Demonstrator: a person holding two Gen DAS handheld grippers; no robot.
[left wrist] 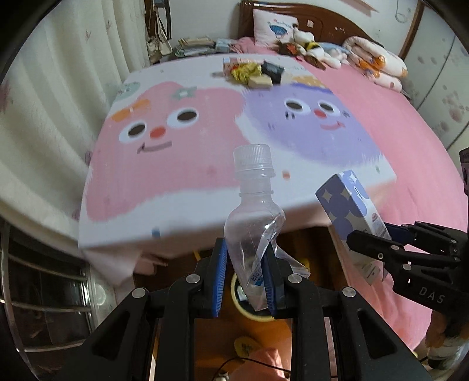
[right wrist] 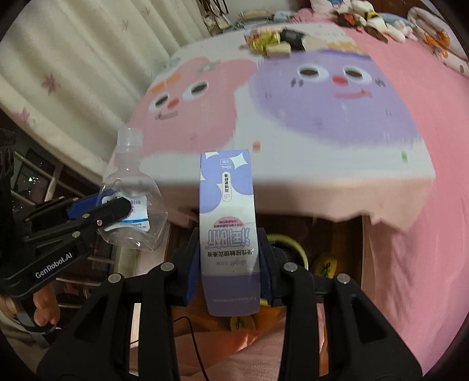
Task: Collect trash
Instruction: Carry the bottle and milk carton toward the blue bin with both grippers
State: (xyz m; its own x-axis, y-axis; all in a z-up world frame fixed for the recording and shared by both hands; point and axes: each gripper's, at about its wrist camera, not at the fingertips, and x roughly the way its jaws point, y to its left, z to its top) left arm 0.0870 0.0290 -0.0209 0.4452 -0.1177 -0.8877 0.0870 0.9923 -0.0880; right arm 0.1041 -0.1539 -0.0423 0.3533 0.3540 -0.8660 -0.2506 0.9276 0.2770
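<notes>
The bottle [left wrist: 254, 222] is clear, thin plastic, creased and glossy, with a ribbed translucent cap [left wrist: 252, 156] and a paper label [right wrist: 137, 215]. The carton [right wrist: 228, 222] is smooth printed cardboard with a slight sheen. The left gripper [left wrist: 244, 274] and right gripper [right wrist: 230, 263] are matt black plastic with ridged blue pads [left wrist: 220, 275] and shiny metal rivets [left wrist: 194, 278]. The bedspread [left wrist: 181, 164] is soft matt cloth; the headboard [left wrist: 331, 23] is glossy dark wood.
</notes>
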